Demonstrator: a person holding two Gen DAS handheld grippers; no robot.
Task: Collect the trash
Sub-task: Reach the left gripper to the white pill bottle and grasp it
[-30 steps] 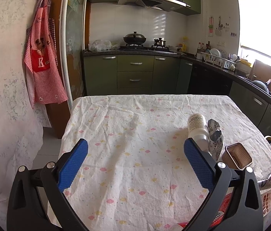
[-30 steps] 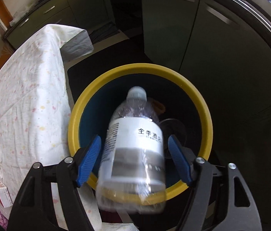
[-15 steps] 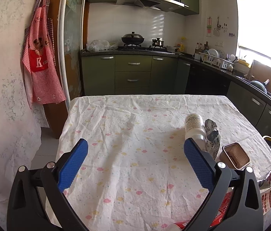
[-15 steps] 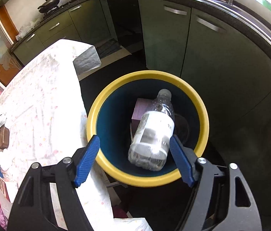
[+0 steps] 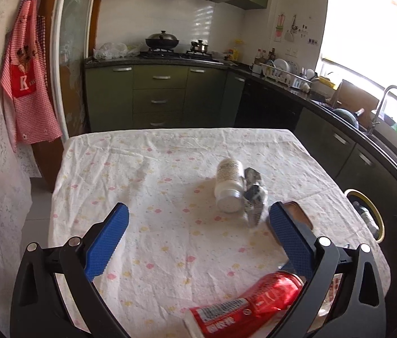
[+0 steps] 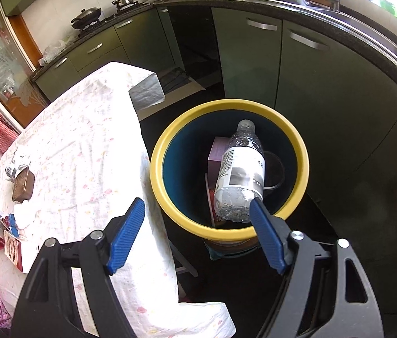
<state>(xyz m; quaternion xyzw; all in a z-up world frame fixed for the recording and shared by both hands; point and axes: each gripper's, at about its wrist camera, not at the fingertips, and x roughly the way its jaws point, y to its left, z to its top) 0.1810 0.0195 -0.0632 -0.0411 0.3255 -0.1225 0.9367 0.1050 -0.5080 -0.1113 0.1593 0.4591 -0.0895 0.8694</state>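
A yellow-rimmed bin [image 6: 228, 232] stands on the floor beside the table; a clear plastic bottle [image 6: 240, 171] lies inside it on a purple box [image 6: 217, 155]. My right gripper [image 6: 197, 233] is open and empty above the bin's near rim. My left gripper [image 5: 197, 239] is open and empty over the table. Ahead of it lie a white bottle [image 5: 228, 186], a crumpled foil wrapper [image 5: 253, 197] and a brown tray [image 5: 300, 217]. A crushed red can [image 5: 249, 304] lies just below the left gripper. The bin also shows in the left wrist view [image 5: 374, 214].
The table has a white spotted cloth [image 5: 170, 225]. Green kitchen cabinets [image 6: 297, 64] and a dark counter stand behind the bin. A red-and-white carton [image 6: 13, 249] and more trash lie at the table's near end. A red apron [image 5: 26, 84] hangs on the left wall.
The plastic bottle has dropped from my right gripper into the bin, and the right gripper has risen. The left gripper has moved back and lower, bringing the red can into view.
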